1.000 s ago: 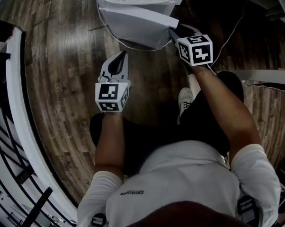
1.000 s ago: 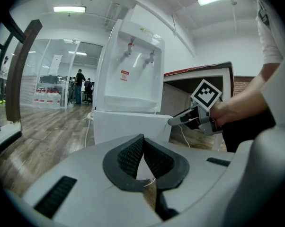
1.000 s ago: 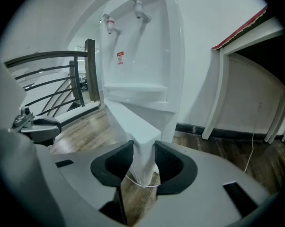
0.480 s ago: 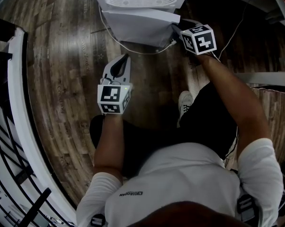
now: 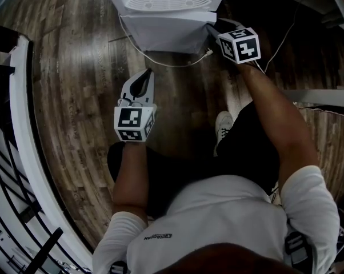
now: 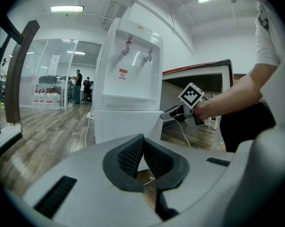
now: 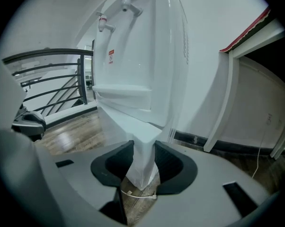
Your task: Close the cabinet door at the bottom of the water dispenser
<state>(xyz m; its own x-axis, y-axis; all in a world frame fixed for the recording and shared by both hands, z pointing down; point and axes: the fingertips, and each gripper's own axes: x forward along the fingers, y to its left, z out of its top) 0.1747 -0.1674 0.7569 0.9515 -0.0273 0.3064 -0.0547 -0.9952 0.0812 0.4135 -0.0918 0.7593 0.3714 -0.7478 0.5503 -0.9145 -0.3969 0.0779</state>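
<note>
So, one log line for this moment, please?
right gripper: shut on cabinet door edge | door: ajar | left gripper: shut, empty

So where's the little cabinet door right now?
In the head view, the cabinet door is at the top, just below the drip tray, its right edge held in the right gripper.

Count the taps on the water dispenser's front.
2. In the left gripper view, one tap sits left on the front of the water dispenser, the other tap right of it; none look hidden.

bright ceiling light (image 6: 66,8) overhead, sharp focus, fisheye warping, dark corners.
</note>
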